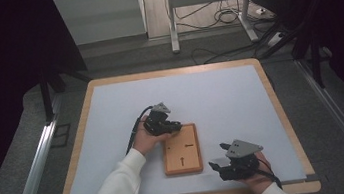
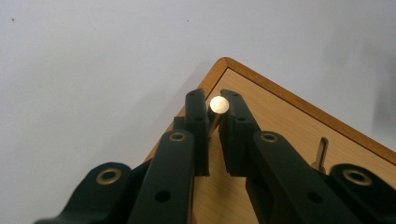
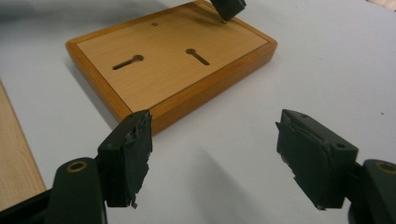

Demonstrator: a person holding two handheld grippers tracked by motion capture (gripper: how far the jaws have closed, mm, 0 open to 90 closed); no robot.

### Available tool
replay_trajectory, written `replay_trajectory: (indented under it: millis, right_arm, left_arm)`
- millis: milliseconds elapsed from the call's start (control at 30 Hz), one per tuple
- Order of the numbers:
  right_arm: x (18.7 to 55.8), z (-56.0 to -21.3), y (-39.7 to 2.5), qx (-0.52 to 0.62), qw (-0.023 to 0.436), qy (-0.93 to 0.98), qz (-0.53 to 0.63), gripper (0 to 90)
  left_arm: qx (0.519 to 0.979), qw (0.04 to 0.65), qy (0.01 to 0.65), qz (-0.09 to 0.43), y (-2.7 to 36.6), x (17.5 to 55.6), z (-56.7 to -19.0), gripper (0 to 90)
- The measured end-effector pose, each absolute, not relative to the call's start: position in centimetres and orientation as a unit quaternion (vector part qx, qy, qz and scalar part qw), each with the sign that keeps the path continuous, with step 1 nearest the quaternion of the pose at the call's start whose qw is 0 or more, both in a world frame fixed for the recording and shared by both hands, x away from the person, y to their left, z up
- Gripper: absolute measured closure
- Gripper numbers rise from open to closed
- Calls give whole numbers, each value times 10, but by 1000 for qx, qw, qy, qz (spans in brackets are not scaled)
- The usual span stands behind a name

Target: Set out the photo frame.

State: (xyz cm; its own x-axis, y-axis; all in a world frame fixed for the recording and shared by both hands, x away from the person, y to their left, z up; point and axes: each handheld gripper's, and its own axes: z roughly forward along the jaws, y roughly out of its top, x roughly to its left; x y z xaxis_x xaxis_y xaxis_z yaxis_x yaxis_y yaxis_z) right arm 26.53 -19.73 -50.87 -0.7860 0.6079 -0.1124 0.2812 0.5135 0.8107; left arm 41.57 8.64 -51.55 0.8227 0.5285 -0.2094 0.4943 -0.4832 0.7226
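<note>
Gripping a small metal pin (image 2: 218, 105) upright, left gripper (image 1: 162, 122) is hovering over wooden board's (image 1: 181, 150) 11 o'clock corner; small hole (image 3: 155, 24) nearby. Right gripper (image 1: 232, 158) is idling wide open, empty, at board's 4 o'clock.

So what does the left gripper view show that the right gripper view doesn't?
Left gripper view alone: the left tongs closed on a small metal pin, its round bright end facing the camera, held over a corner of the wooden board. Right gripper view alone: the right tongs wide open with nothing between them above the white mat, two keyhole slots and a small hole in the board's face, and the left tongs' tip at the board's far edge. Shared: the wooden board and the white mat beneath it.
</note>
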Motion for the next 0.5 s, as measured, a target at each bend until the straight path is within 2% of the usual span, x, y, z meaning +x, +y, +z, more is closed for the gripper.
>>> replay_trajectory:
  millis: [500]
  right_arm:
    - [259, -510, -184, 240, 201, 857, 409, 238]
  left_arm:
    - [860, 414, 297, -5, 89, 422, -516, 821]
